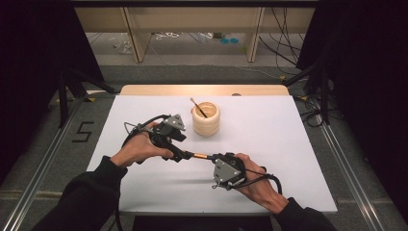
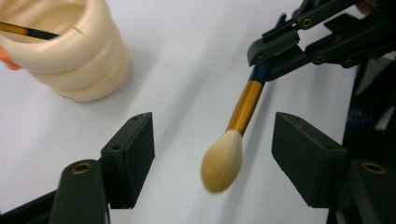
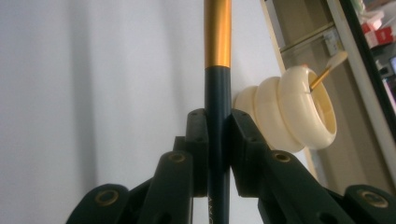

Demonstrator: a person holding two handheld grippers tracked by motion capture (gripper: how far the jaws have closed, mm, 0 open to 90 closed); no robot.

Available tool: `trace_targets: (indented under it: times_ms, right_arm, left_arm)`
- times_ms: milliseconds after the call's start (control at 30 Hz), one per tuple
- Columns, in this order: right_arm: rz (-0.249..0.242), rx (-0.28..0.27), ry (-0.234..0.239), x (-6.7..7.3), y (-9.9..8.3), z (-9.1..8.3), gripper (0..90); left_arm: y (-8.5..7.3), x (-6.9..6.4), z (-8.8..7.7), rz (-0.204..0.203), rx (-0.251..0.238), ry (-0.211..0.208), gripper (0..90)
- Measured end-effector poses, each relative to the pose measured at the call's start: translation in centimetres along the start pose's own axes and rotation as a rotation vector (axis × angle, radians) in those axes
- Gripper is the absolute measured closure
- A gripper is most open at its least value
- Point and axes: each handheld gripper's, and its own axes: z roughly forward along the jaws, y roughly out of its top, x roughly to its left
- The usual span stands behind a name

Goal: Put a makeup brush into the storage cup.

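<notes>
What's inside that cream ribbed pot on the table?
One thin brush leans inside the cream pot, its handle poking above the rim. The pot's wall hides its lower end and the bottom.

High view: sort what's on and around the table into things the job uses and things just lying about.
In use:
- makeup brush, clamped in the right tongs
- left tongs, open around its bristles
- cream ridged cup
- thin brush standing in the cup

Lying about:
- cables on the floor
- wooden shelf frame behind the table
</notes>
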Motion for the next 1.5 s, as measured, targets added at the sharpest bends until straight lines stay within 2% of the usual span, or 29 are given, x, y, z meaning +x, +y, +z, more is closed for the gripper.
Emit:
trace_targets:
  times_ms: [33, 100, 233, 333, 467, 700, 800, 900, 1200, 1233, 1300, 1333, 1367, 1400, 1433, 1500]
  right_arm:
    - [-0.013, 0.001, 0.009, -0.5, -0.2, -0.1, 79.0]
    - [0.072, -0.01, 0.029, -0.8, -0.5, -0.2, 79.0]
    - [0.16, -0.03, 0.038, -1.7, -1.2, -0.4, 79.0]
    - [0.229, -0.068, 0.034, -2.4, -1.8, -0.4, 79.0]
    - [0.32, -0.107, 0.046, -3.0, -2.3, -0.5, 79.0]
    - [0.487, -0.208, 0.076, -3.8, -2.9, -0.6, 78.9]
    - [0.56, -0.249, 0.094, -4.0, -3.1, -0.5, 78.9]
    - [0.606, -0.277, 0.103, -4.1, -3.1, -0.5, 78.9]
    - [0.728, -0.338, 0.15, -4.0, -2.9, 0.2, 79.0]
    - [0.726, -0.348, 0.145, -4.0, -2.9, 0.3, 79.0]
    - [0.768, -0.359, 0.167, -3.9, -2.7, 0.5, 79.0]
    - [0.766, -0.373, 0.154, -3.9, -2.7, 0.6, 78.9]
    - [0.792, -0.377, 0.186, -3.8, -2.6, 0.7, 79.0]
    - [0.807, -0.378, 0.195, -3.7, -2.6, 0.8, 79.0]
    - [0.81, -0.38, 0.184, -3.7, -2.7, 0.9, 78.9]
    - [0.835, -0.379, 0.203, -3.4, -2.6, 1.2, 79.0]
  left_arm:
    - [-0.2, 0.2, -0.3, 0.009, -0.011, 0.008, 28.9]
    - [-0.7, 0.3, -0.5, -0.049, -0.072, 0.029, 28.2]
    - [-1.7, 0.5, -0.7, -0.094, -0.131, 0.05, 26.6]
    - [-2.4, 0.4, -0.6, -0.132, -0.176, 0.058, 26.5]
    - [-3.1, 0.3, -0.2, -0.16, -0.225, 0.061, 26.4]
    - [-3.8, -0.1, 0.5, -0.221, -0.321, 0.032, 26.4]
    - [-3.8, -0.2, 0.6, -0.233, -0.357, 0.045, 26.4]
    - [-3.8, -0.4, 0.8, -0.27, -0.396, 0.035, 26.5]
    - [-3.4, -0.9, 1.0, -0.284, -0.456, 0.039, 26.9]
    - [-3.4, -0.9, 1.1, -0.289, -0.461, 0.036, 27.0]
    - [-3.3, -0.9, 1.1, -0.289, -0.471, 0.039, 27.3]
    - [-3.2, -0.8, 1.2, -0.285, -0.47, 0.041, 27.3]
    - [-3.2, -0.8, 1.3, -0.29, -0.475, 0.039, 27.4]
    - [-3.1, -0.8, 1.4, -0.29, -0.478, 0.04, 27.6]
    - [-3.1, -0.8, 1.4, -0.299, -0.485, 0.039, 27.7]
    - [-3.0, -0.8, 1.6, -0.312, -0.49, 0.033, 27.9]
